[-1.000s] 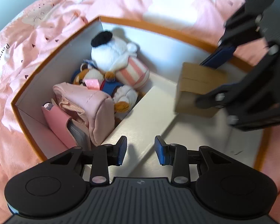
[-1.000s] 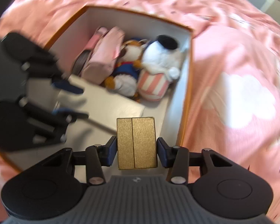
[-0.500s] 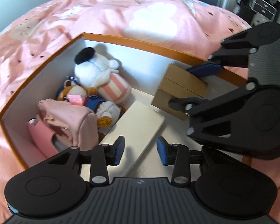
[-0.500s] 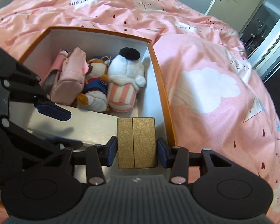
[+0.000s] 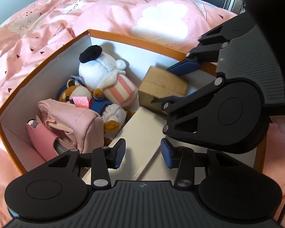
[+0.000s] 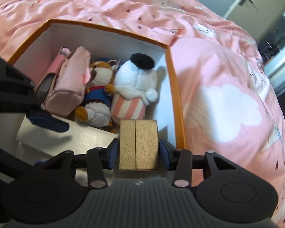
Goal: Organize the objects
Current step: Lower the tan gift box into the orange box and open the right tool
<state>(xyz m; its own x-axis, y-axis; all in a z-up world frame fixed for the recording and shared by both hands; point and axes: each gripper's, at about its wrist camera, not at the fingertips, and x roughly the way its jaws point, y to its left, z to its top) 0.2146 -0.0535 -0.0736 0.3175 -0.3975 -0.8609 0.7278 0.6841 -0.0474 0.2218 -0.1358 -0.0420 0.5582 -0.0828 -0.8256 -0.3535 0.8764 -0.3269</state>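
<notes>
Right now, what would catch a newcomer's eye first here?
An orange-rimmed white storage box sits on a pink patterned bedspread. At its far end a white plush with a black beret lies beside a brown fox plush. The right gripper holds a small tan cardboard box over the box's inside.

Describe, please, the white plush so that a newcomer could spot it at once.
On the pink bedding sits an orange-rimmed box. Along its far wall stands a row of soft things, and the white plush is the end one, nearest the corner. Unlike the brown plush beside it, it has a black cap and pink-striped body.
</notes>
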